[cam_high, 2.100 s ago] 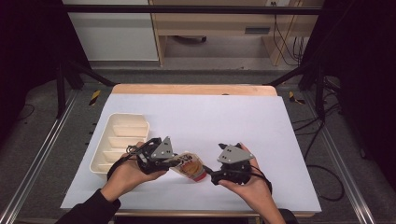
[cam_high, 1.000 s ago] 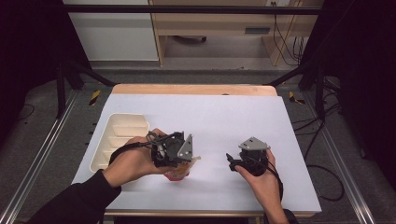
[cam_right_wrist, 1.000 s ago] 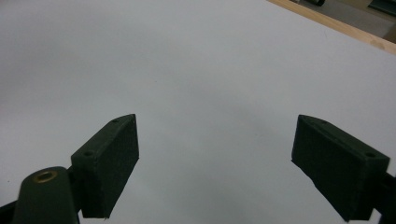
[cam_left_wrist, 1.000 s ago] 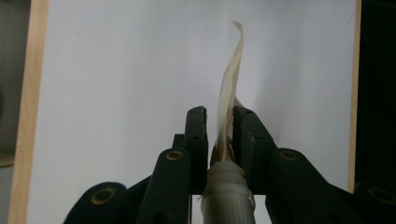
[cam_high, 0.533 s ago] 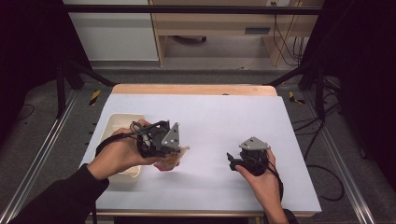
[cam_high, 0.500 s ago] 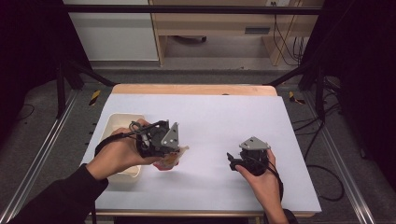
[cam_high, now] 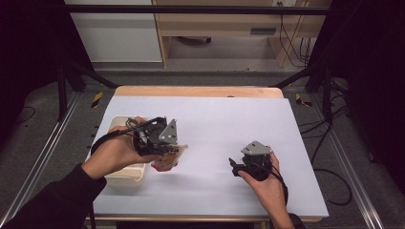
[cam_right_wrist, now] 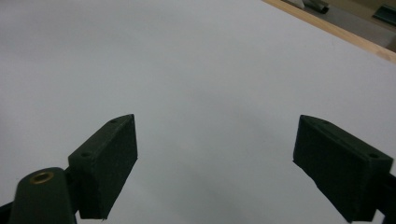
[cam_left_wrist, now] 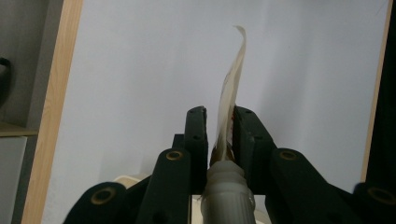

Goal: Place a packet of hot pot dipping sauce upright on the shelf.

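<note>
Left gripper (cam_high: 173, 150) was clenched on a flat spouted pouch (cam_high: 167, 160); in the left gripper view both black jaws pressed the pouch (cam_left_wrist: 229, 100) edge-on, just above its whitish screw spout (cam_left_wrist: 227, 186), with the thin film rising past the jaw tips and curling at the top; pouch looked pale with red-brown print or contents, label unreadable; in the high view it hung from the jaws above the white table mat (cam_high: 215, 124), red lower end nearest the mat, contact with the mat could not be told.

Right gripper (cam_high: 235, 164) was released; in the right gripper view its two jaws stood wide apart with nothing between them, bare mat (cam_right_wrist: 196, 70) beyond; it sat at about 4 o'clock on the mat, held low in the person's right hand (cam_high: 267, 183), well apart from the pouch.

Cream compartment tray (cam_high: 125, 172) lay at the mat's 8 o'clock edge; left hand (cam_high: 114, 155) and the gripper body covered most of it, near wall visible, compartments could not be counted; pouch was just beside the tray's 3 o'clock side, outside it.

Wooden table edge (cam_high: 196, 90) ran along 12 o'clock; a wooden cabinet (cam_high: 215, 19) stood beyond it on the floor; cables (cam_high: 329, 138) trailed at 3 o'clock off the table; between the two grippers the mat was open, no object in the way.
</note>
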Action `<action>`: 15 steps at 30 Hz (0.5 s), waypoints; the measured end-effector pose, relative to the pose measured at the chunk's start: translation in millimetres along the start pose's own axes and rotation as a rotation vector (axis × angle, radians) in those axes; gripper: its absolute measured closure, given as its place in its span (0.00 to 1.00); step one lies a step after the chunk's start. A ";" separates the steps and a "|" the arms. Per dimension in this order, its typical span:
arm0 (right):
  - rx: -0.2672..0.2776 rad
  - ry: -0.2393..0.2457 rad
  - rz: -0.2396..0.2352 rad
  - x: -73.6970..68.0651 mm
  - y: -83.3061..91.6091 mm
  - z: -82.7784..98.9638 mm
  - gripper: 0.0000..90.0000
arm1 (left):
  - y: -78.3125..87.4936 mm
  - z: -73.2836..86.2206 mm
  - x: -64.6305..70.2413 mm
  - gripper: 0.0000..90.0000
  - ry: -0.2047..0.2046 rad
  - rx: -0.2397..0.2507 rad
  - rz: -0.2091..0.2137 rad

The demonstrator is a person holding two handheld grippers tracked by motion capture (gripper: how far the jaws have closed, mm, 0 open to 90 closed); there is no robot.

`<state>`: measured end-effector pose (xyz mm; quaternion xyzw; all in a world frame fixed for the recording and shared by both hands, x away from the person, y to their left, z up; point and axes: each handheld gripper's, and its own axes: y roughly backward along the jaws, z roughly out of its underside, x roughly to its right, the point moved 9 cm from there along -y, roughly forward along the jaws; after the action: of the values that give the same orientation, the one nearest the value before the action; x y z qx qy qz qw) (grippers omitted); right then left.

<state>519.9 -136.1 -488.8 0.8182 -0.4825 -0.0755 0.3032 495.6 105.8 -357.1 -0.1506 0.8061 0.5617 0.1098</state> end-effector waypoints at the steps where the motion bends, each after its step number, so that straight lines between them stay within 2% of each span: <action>1: 0.014 0.003 -0.009 -1.4 1.1 -2.3 0.14 | 0.1 -1.4 -1.0 0.84 0.003 0.006 0.003; 3: 0.026 0.008 -0.009 -3.3 3.0 -4.6 0.12 | 0.9 -2.4 -1.4 0.84 0.003 0.006 0.004; 12: -0.004 -0.002 -0.002 -1.9 -0.8 -0.7 0.11 | 9.0 -9.1 1.3 0.84 -0.025 0.008 0.014; 15: -0.006 -0.002 0.000 -1.4 -0.3 -0.2 0.11 | 9.8 -10.0 0.9 0.84 -0.021 0.007 0.010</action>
<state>519.5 -134.8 -489.1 0.8173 -0.4827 -0.0776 0.3051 491.1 99.5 -345.5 -0.1404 0.8074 0.5611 0.1160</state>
